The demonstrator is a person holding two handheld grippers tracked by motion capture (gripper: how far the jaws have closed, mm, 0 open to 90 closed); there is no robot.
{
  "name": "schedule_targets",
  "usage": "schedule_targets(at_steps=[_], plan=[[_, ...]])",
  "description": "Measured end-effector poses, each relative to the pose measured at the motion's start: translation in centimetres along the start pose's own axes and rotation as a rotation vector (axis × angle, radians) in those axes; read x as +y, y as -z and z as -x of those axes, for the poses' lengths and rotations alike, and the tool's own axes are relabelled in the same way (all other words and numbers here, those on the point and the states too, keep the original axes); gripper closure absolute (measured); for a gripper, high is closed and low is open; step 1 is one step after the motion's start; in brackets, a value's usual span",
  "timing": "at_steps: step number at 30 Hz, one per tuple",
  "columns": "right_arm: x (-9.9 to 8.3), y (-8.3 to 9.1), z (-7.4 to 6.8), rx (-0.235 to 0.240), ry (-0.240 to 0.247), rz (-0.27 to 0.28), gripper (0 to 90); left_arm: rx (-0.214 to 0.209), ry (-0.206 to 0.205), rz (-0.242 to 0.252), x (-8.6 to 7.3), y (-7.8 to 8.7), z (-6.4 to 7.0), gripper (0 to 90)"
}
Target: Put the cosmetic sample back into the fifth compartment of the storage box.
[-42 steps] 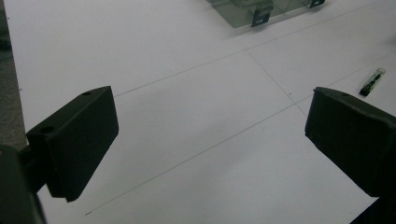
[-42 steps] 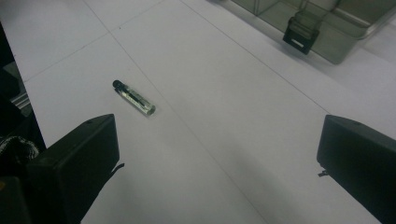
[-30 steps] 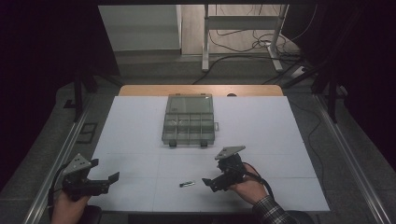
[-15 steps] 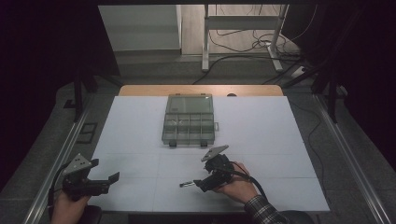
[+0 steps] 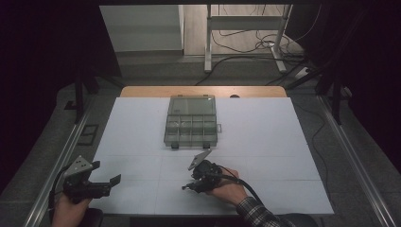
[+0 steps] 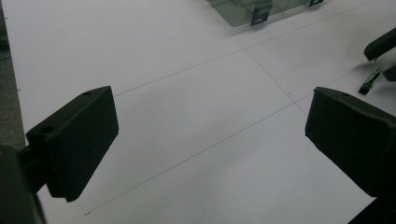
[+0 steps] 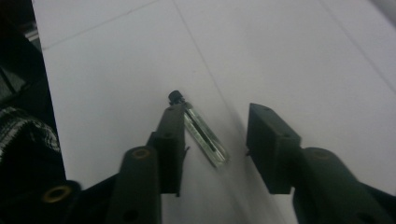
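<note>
A small clear vial with a black cap (image 7: 201, 132) lies flat on the white table sheet (image 5: 265, 142). My right gripper (image 7: 215, 112) is open and straddles it, low over the sheet; its left jaw is against the vial and the right jaw is apart from it. In the high view the right gripper (image 5: 188, 186) sits near the front centre, tipped down to the left, with the vial (image 5: 184, 187) at its tips. My left gripper (image 5: 105, 173) rests open and empty at the front left. From the left gripper view (image 6: 210, 93) the vial (image 6: 371, 80) shows at far right.
A clear grey compartment box (image 5: 191, 121) with its lid shut stands at the middle back of the sheet, its front latches (image 6: 259, 16) visible from the left gripper. A wooden table edge (image 5: 203, 91) runs behind it. Metal rails (image 5: 352, 156) flank the table.
The right gripper has moved left and down toward the vial and now has its jaws on either side of it. The left gripper has stayed still.
</note>
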State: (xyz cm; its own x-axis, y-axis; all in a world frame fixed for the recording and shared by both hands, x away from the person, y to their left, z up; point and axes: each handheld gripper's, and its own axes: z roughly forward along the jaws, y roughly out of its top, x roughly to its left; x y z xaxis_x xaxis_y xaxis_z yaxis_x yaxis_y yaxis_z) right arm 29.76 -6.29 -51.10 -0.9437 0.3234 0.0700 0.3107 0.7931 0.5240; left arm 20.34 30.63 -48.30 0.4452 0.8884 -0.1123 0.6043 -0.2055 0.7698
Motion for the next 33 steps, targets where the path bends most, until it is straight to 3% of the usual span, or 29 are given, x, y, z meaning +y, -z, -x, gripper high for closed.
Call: schedule_targets(at_steps=[2, 4, 5, 6, 7, 12, 26, 33], plan=[[0.0, -0.3, -0.1, 0.001, 0.015, -0.013, 65.3, -0.002, 0.000, 0.000, 0.0, 0.0, 0.0, 3.4], [0.1, -0.6, -0.3, -0.042, 0.065, -0.028, 78.5, -0.003, 0.000, 0.000, 0.0, 0.0, 0.0, 3.4], [0.1, -0.6, -0.2, -0.026, 0.066, -0.037, 80.4, -0.003, 0.000, 0.000, 0.0, 0.0, -0.1, 3.4], [0.1, -0.6, -0.2, -0.026, 0.066, -0.037, 80.4, -0.003, 0.000, 0.000, 0.0, 0.0, -0.1, 3.4], [0.2, -0.5, 0.0, -0.016, 0.035, -0.041, 80.5, -0.006, 0.001, -0.001, 0.0, 0.0, 0.0, 3.4], [0.2, -0.4, 0.1, -0.009, 0.019, -0.033, 80.5, -0.006, -0.001, -0.001, 0.0, 0.0, 0.0, 3.4], [0.6, 2.0, 1.4, -0.051, -0.033, 0.089, 80.5, -0.006, -0.002, -0.004, 0.0, -0.1, 0.0, 3.4], [0.9, 2.2, 2.3, -0.055, -0.058, 0.110, 80.5, -0.006, -0.002, -0.005, 0.0, -0.1, 0.0, 3.4]])
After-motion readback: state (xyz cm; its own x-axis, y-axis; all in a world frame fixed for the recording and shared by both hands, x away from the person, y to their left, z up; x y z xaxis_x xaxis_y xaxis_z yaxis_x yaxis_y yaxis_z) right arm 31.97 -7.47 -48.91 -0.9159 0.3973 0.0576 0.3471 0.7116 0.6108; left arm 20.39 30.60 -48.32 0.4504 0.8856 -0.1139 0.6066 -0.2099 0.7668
